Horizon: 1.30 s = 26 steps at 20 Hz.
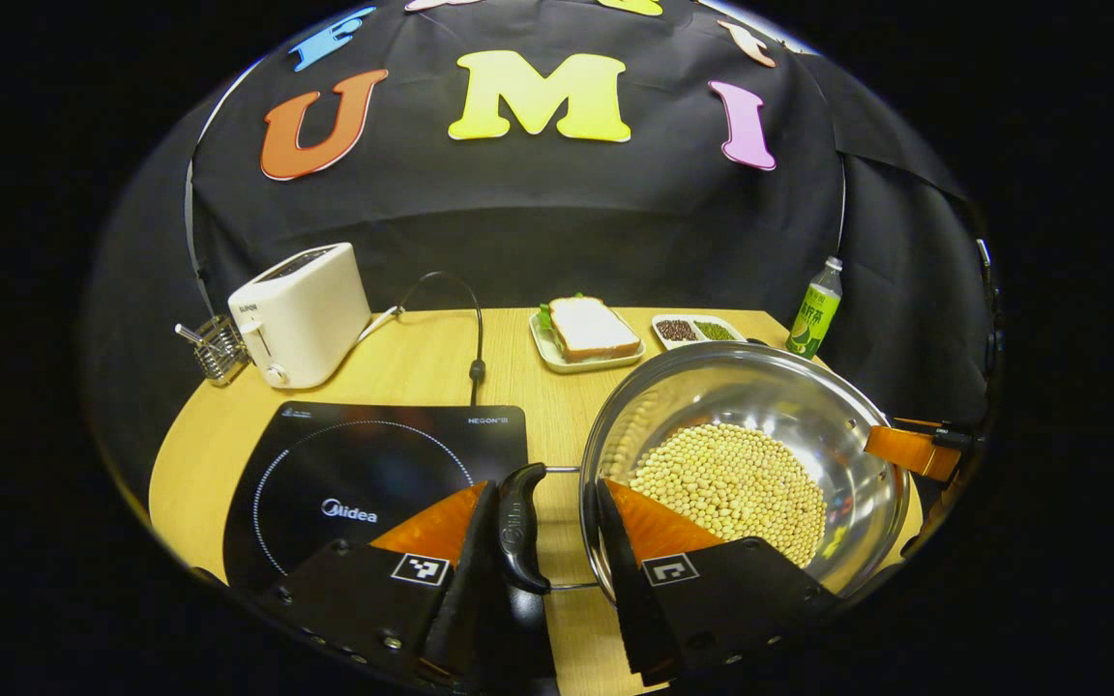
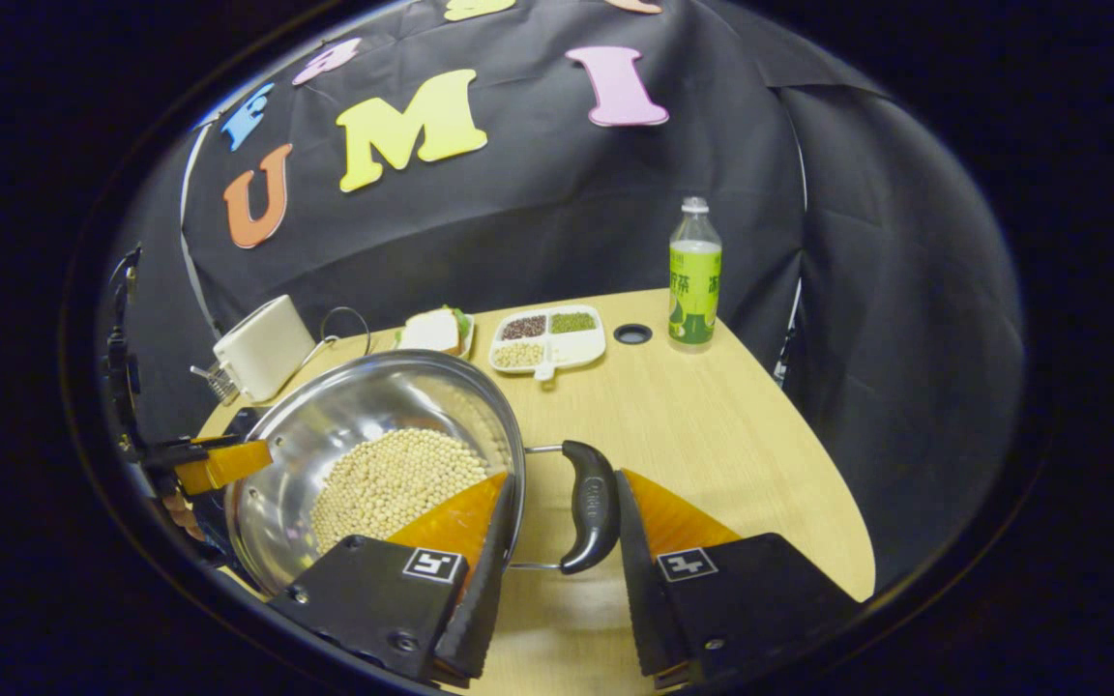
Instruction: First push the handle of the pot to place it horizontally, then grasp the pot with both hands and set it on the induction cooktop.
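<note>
A steel pot [image 1: 789,396] holding pale beans [image 1: 731,483] stands on the wooden table, just right of the black induction cooktop [image 1: 364,474]. My left gripper [image 1: 546,483] is open, and its fingers straddle the pot's black side handle [image 1: 521,527], which lies close against one finger. In the right gripper view, my right gripper [image 2: 565,476] is open around the opposite handle [image 2: 588,507] of the pot [image 2: 364,406], with that handle near one finger. The far gripper [image 1: 915,449] sits at the pot's other rim.
At the back stand a white toaster [image 1: 301,309] with a wire basket [image 1: 214,348], a sandwich on a plate [image 1: 591,333], a divided dish [image 2: 547,338] of grains and a green bottle [image 2: 694,275]. A cable [image 1: 470,329] runs to the cooktop. The table's edge [image 2: 837,503] curves nearby.
</note>
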### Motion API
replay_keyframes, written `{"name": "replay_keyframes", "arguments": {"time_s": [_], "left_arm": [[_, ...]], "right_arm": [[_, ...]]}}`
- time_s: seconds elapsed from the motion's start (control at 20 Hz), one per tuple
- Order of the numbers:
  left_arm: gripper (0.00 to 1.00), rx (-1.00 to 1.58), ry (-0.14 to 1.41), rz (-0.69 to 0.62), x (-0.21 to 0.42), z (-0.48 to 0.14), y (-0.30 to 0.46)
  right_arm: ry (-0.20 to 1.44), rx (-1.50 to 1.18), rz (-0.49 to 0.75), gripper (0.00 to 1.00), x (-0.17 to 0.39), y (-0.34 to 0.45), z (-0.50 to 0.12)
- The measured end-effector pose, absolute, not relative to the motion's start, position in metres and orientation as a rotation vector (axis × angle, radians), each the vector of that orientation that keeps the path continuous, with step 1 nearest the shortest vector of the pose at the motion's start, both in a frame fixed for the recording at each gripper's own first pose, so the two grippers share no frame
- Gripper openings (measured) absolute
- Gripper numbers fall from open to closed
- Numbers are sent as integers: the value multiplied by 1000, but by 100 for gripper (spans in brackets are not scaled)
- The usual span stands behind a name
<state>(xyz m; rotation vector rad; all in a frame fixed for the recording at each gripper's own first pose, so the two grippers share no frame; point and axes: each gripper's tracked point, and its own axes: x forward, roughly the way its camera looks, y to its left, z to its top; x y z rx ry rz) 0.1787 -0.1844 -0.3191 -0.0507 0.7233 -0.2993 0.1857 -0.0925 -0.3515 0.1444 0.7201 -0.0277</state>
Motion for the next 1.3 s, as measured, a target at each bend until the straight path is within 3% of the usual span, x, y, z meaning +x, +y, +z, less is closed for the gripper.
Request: {"name": "replay_keyframes", "arguments": {"time_s": [0.6,1.3], "left_arm": [[57,-61,654,-251,176,-260,-78],[57,-100,686,-104,199,-307,70]], "right_arm": [[696,106,22,59,178,12,-282],[738,58,140,59,224,172,-315]]}}
